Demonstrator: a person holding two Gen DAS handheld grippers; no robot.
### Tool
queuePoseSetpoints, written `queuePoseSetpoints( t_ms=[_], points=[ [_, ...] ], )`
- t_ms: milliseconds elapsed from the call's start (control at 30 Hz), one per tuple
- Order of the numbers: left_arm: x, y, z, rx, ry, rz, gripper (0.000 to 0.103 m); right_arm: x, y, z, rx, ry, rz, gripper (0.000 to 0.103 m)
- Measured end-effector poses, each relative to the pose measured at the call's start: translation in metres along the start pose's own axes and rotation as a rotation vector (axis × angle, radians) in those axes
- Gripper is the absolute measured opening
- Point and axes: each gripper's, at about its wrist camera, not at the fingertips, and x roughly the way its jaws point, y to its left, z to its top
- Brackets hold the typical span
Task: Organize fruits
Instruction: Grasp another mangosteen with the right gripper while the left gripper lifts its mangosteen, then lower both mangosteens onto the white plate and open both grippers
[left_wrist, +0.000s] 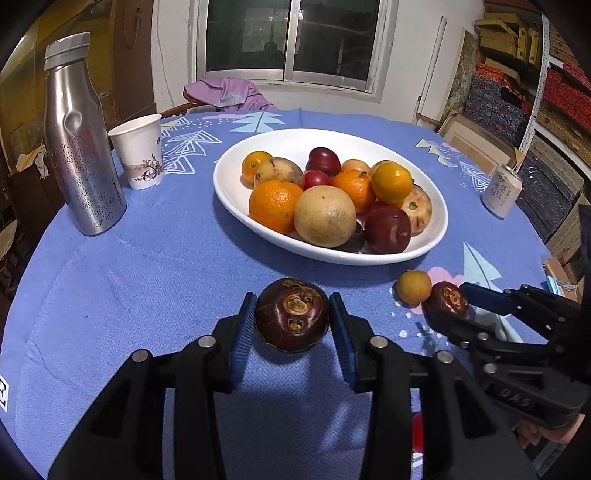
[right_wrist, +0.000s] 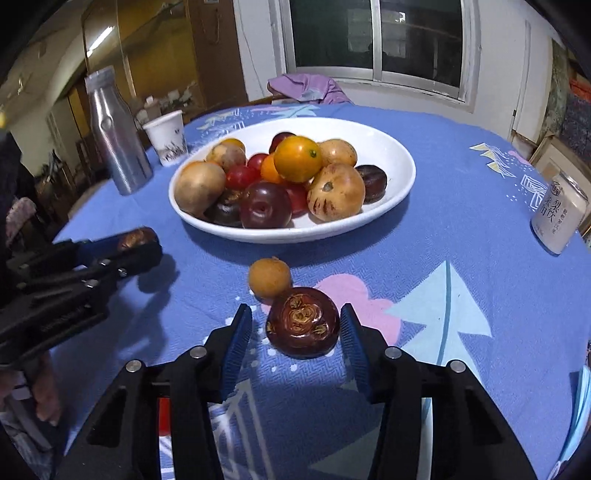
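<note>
A white oval bowl (left_wrist: 236, 195) (right_wrist: 399, 177) heaped with oranges, plums and tan fruits sits mid-table. My left gripper (left_wrist: 292, 317) is shut on a dark brown water chestnut (left_wrist: 291, 319), held just above the blue cloth; it also shows in the right wrist view (right_wrist: 136, 240). My right gripper (right_wrist: 297, 326) is open around a second dark water chestnut (right_wrist: 303, 323) that rests on the cloth, with gaps at both pads; it also shows in the left wrist view (left_wrist: 448, 299). A small tan round fruit (right_wrist: 269, 277) (left_wrist: 413, 287) lies just beyond it, touching it.
A dented silver bottle (left_wrist: 79, 144) (right_wrist: 116, 133) and a paper cup (left_wrist: 138, 151) (right_wrist: 166, 134) stand at the left. A drink can (left_wrist: 501, 190) (right_wrist: 559, 218) stands at the right table edge. A purple garment (left_wrist: 229, 92) hangs on a chair beyond the table.
</note>
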Motion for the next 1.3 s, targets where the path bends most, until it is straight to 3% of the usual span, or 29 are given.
queuePoseSetpoints(
  t_ms=[67, 100, 433, 633, 767, 1033, 1133, 1300],
  points=[
    [0.001, -0.001, 0.000, 0.004, 0.002, 0.002, 0.039, 0.005, 0.001, -0.001, -0.006, 0.016, -0.009, 0.049],
    [0.001, -0.001, 0.000, 0.006, 0.004, 0.003, 0.039, 0.005, 0.001, 0.000, -0.003, 0.008, -0.011, 0.043],
    [0.003, -0.003, -0.005, 0.014, 0.018, 0.001, 0.039, -0.013, -0.009, -0.013, 0.062, -0.007, 0.094, 0.043],
    [-0.016, -0.013, -0.011, 0.040, -0.021, -0.027, 0.039, -0.052, -0.022, -0.018, 0.131, -0.109, 0.158, 0.043],
    [-0.037, -0.015, 0.009, 0.030, -0.076, -0.054, 0.039, -0.089, -0.036, -0.012, 0.180, -0.215, 0.198, 0.043],
    [-0.036, -0.027, 0.091, 0.008, -0.151, -0.018, 0.039, -0.115, -0.057, 0.068, 0.218, -0.316, 0.201, 0.043],
    [-0.020, -0.027, 0.115, -0.024, -0.157, -0.020, 0.039, -0.100, -0.062, 0.096, 0.243, -0.317, 0.201, 0.043],
    [0.029, -0.021, 0.130, -0.060, -0.102, -0.032, 0.039, -0.035, -0.071, 0.127, 0.300, -0.246, 0.192, 0.043]
  ],
)
